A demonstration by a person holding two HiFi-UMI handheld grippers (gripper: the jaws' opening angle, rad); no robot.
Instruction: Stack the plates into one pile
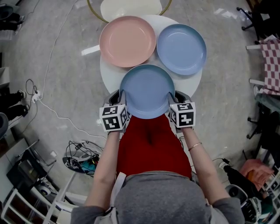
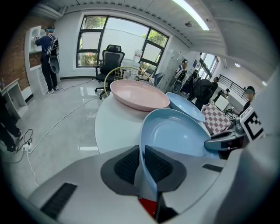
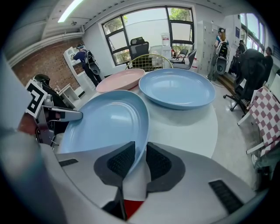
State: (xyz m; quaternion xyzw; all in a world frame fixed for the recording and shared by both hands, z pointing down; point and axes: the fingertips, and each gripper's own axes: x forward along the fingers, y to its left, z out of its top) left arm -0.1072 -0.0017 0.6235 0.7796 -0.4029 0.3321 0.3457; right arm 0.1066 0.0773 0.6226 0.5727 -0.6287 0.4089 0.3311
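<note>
Three plates are on a round white table [image 1: 109,75]. A pink plate [image 1: 127,41] sits far left and a light blue plate [image 1: 181,48] far right. The near blue plate [image 1: 147,91] hangs over the table's front edge between my two grippers. My left gripper [image 1: 122,94] is shut on its left rim, and its pads [image 2: 128,164] pinch the thin edge of the plate [image 2: 179,133]. Opposite it, my right gripper [image 1: 172,95] is shut on the right rim; in the right gripper view the plate [image 3: 105,122] runs between its pads [image 3: 158,162].
A cream-seated chair [image 1: 129,6] with a gold frame stands behind the table. Cables [image 1: 48,105] trail over the floor at the left, and a checkered cloth [image 1: 271,65] hangs at the right. A person [image 2: 49,48] stands far off by a shelf.
</note>
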